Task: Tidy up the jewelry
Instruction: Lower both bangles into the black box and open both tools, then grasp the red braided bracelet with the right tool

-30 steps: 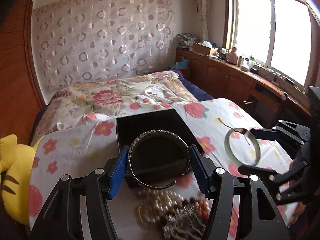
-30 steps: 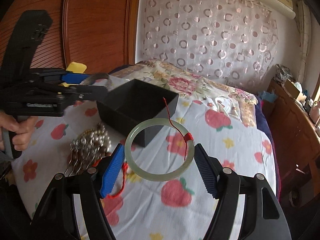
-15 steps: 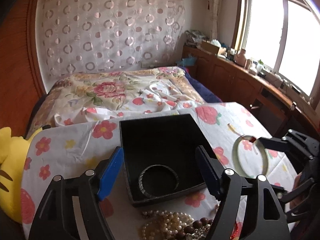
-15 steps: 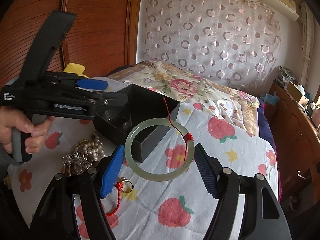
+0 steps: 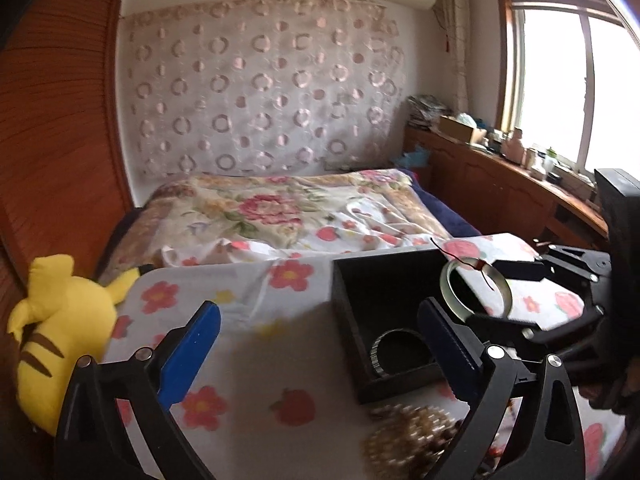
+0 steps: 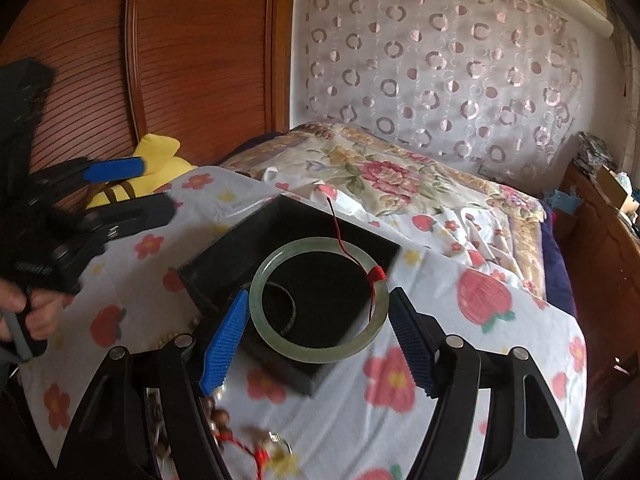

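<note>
A green bangle (image 6: 319,299) is held in the right hand-held gripper (image 6: 318,342) above the black box (image 6: 224,257). Inside the box a silver bangle (image 5: 394,351) is seen. The left hand-held gripper (image 5: 320,354) is spread wide, with nothing held.

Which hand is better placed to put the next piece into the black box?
The right. The right gripper already holds the green bangle over the black box, above the metal bangle lying inside. The left gripper is open, holds nothing, and sits off to the box's side.
</note>
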Tool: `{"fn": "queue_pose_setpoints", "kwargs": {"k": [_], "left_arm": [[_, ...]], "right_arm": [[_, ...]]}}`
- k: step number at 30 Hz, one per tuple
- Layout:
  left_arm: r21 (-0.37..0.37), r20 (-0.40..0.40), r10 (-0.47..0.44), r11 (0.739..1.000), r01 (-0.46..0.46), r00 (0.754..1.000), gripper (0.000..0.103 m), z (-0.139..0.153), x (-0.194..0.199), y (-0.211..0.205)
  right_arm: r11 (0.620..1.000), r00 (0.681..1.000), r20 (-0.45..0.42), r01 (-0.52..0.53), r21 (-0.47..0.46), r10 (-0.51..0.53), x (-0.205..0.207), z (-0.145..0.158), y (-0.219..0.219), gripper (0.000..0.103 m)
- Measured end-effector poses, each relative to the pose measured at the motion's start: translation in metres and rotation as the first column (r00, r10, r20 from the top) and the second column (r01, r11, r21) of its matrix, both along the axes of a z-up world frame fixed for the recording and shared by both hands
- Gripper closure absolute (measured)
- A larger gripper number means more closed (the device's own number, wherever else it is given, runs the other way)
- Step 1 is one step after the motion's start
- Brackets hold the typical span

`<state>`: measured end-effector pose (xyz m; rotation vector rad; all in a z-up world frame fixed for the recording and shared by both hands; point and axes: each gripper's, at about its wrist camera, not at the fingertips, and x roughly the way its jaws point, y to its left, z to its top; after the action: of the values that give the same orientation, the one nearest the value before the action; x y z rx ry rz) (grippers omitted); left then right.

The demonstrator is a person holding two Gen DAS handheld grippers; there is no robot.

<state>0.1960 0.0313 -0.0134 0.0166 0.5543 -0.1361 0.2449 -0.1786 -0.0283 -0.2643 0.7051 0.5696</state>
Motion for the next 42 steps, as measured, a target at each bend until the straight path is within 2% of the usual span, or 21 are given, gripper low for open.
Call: {"fn": "queue_pose_setpoints", "kwargs": {"k": [7,15,23,29,31,33,35,38,42], "left_arm": [[-0.001,-0.043,0.017,1.000,-0.017,0.999,0.008,-0.020,-0.017,0.025],[-0.024,-0.089,-0.002,1.000,0.000,0.996,0.008,-0.035,-0.036,0.029],[-0.037,-0.097,-0.047,0.998,0.043,0.994,0.008,-0.037,-0.056,0.011],[-0.042,-0.090,-0.093,0.995,0.089,0.992,0.008,-0.033,-0.067,-0.004],[-0.042,-0.091,-0.104,0.994,0.101,0.990,0.008,-0.034,-0.071,-0.010],[-0.040,-0.095,-0.114,0.993,0.111,0.989,0.008,-0.036,-0.074,-0.014],[-0.037,-0.100,-0.118,0.993,0.115,0.988,0.008,-0.038,-0.078,-0.016],[-0.035,-0.109,-0.120,0.992,0.117,0.987,0.008,-0.042,-0.082,-0.019],[-0.038,-0.122,-0.126,0.992,0.122,0.985,0.008,-0.048,-0.085,-0.020]], "right_arm": [[0.999,1.000,-0.029,-0.007,-0.046,0.006,0.016,-0.009,0.028,0.029],[0.999,1.000,-0.019,-0.007,-0.050,0.006,0.009,-0.008,0.026,0.028],[1.000,1.000,0.013,-0.027,-0.013,0.027,-0.029,0.010,-0.001,0.028],[1.000,1.000,-0.003,-0.022,-0.005,0.022,-0.066,0.008,-0.021,0.029],[1.000,1.000,-0.012,-0.027,-0.006,0.027,-0.078,0.002,-0.025,0.036],[0.999,0.998,-0.046,-0.033,-0.004,0.032,-0.089,-0.008,-0.029,0.049],[0.999,0.997,-0.073,-0.035,-0.012,0.034,-0.098,-0.021,-0.031,0.057],[0.999,0.994,-0.106,-0.016,-0.033,0.012,-0.100,-0.036,-0.035,0.069],[0.999,0.990,-0.139,0.003,-0.043,-0.009,-0.097,-0.048,-0.035,0.072]]}}
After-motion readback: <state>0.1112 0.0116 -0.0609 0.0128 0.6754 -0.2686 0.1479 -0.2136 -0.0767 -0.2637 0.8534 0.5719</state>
